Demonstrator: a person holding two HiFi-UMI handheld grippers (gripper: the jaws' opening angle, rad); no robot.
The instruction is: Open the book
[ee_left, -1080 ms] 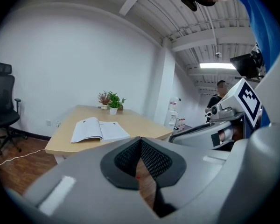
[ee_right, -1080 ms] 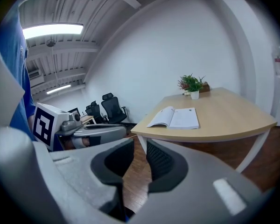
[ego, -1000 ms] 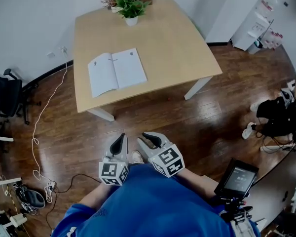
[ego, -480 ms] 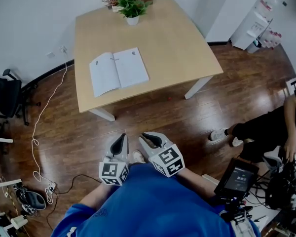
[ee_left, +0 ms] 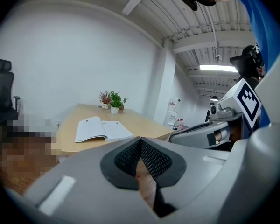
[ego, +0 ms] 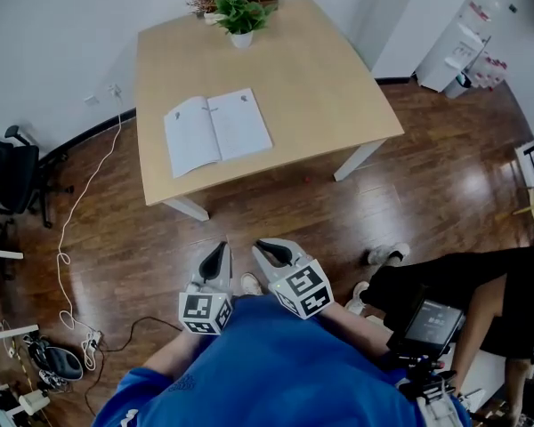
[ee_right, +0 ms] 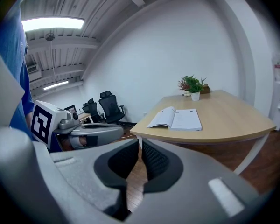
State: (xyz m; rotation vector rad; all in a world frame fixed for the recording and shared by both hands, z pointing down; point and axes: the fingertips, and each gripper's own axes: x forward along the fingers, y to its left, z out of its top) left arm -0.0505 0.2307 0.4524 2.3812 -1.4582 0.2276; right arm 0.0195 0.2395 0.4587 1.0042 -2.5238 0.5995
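Book lying open, pages up, near left front edge of table, spine running front to back, well apart from both grippers. Left gripper and right gripper held low, side by side and close to blue-clad torso, over wooden floor short of table; probably a standby pose, with nothing in reach and nothing to carry. Left gripper view: pads pressed together at tips, nothing pinched, only floorboards visible through slit below. Right gripper view: same picture, jaws drawn together with barely a sliver between pads, empty. Both aimed roughly toward table, so book framed ahead of each, left-hand pages slightly bowed upward, right-hand pages flat. Plant in white pot at far edge, beside a dried sprig and small box, clear of any working area. Judged from pages already spread: opening apparently done, or task simply not under way at this instant. For any further handling, a step forward needed first, then jaws parted before meeting paper. Off to right, bystander in dark clothes and small screen on stand, clear of path to table.
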